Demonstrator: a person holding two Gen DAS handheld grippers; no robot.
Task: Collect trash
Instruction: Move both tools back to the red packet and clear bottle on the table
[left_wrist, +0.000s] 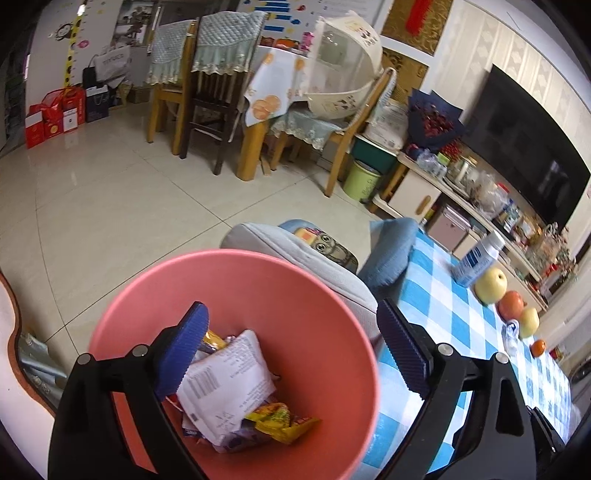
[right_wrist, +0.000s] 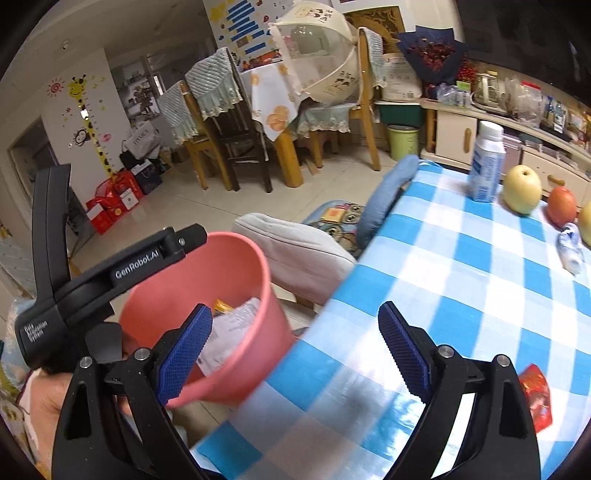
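Both grippers are standing wide open with nothing between their blue pads. I am holding the left gripper (left_wrist: 291, 347) over the pink trash bin (left_wrist: 325, 295), which is sitting on the floor just off the left edge of the table — its left pad is hanging inside the rim and its right pad is hanging over the table edge. Down in the bin, a white printed wrapper (left_wrist: 229, 384) is lying on top of a yellow snack packet (left_wrist: 284, 424) and other scraps.

I am keeping the right gripper (right_wrist: 295, 350) above the near part of the blue-and-white checked tablecloth (right_wrist: 461, 258), beside the bin. A red wrapper (right_wrist: 535, 398) is lying on the cloth at the near right, just beyond the right finger. At the far end, a white bottle (right_wrist: 487, 166) is standing upright beside a yellow pear (right_wrist: 522, 188) and a red apple (right_wrist: 561, 206), with a crumpled plastic bottle (right_wrist: 570, 247) lying nearer.
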